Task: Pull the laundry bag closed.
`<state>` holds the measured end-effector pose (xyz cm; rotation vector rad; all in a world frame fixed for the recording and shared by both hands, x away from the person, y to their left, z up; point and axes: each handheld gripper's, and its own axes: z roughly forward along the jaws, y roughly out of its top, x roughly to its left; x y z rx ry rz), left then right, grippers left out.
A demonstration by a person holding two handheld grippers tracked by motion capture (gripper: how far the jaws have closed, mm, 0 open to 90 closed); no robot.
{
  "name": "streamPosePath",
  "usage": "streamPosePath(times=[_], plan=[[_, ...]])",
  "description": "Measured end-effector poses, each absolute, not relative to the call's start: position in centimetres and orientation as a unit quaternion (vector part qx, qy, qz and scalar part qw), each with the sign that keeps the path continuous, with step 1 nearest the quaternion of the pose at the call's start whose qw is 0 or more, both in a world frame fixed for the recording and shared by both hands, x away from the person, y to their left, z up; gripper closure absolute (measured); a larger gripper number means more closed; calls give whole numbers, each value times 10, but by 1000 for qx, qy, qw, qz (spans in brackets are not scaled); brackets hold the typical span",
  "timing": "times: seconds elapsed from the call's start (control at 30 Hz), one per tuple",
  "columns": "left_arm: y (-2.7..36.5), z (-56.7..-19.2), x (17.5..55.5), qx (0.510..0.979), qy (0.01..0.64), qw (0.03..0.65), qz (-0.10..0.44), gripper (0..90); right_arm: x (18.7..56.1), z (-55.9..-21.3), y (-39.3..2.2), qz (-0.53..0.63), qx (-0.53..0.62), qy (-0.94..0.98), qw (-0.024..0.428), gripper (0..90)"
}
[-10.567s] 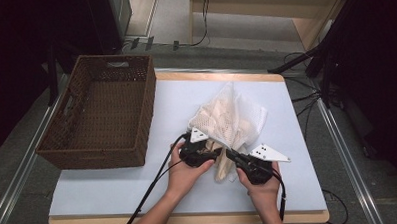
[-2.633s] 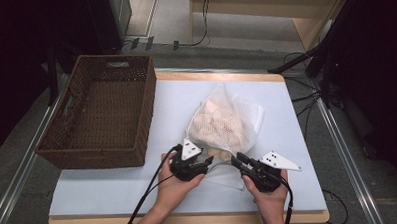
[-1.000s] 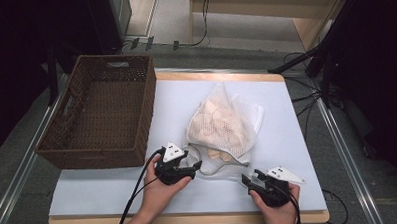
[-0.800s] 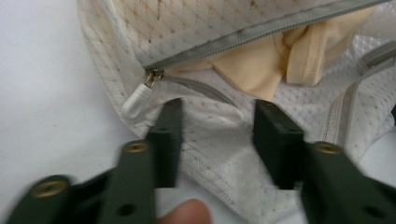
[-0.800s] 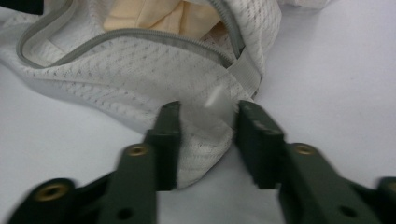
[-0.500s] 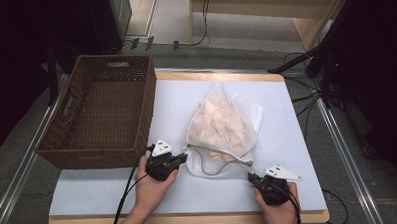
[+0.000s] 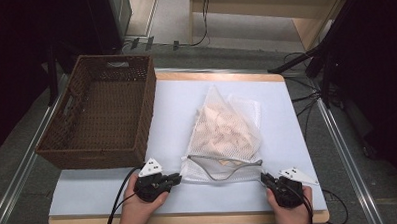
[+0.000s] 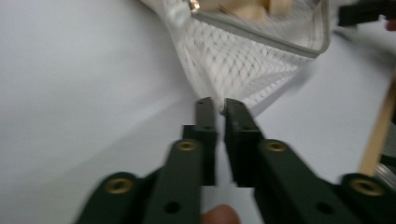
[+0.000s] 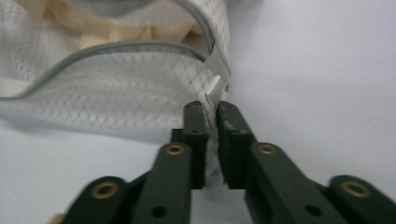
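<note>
Both tongs' point(image 8: 216, 105) point(image 9: 209, 108) views: narrow-gapped jaws pinching mesh bag point(image 7: 226, 136) corners (high view too distant).

We count one white mesh bag point(image 7: 226, 141) on the bench point(image 7: 176, 105), with one grey zipper opening point(image 7: 223, 163). We count one brown wicker basket point(image 7: 100, 113). We count two grippers: one left gripper point(image 7: 175, 179) and one right gripper point(image 7: 265, 178). The pale pieces inside the bag are too bunched to count.
</note>
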<state>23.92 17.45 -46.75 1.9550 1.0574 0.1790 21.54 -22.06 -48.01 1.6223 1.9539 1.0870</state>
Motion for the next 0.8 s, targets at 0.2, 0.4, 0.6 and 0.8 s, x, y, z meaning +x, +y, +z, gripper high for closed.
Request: streamPosePath(times=[0.2, 0.4, 0.6, 0.8], plan=[[173, -461, 255, 777, 451, 425, 109, 884, 211, -470, -220, 422, 562, 682, 201, 788], [152, -473, 278, 795, 457, 377, 131, 900, 208, -469, -207, 442, 544, 690, 182, 896], [144, -463, 288, 794, 436, 406, 119, 897, 212, -472, -183, 454, 511, 715, 147, 900], [135, -448, 281, 791, 398, 446, 125, 861, 216, -473, -164, 452, 490, 733, 135, 900]])
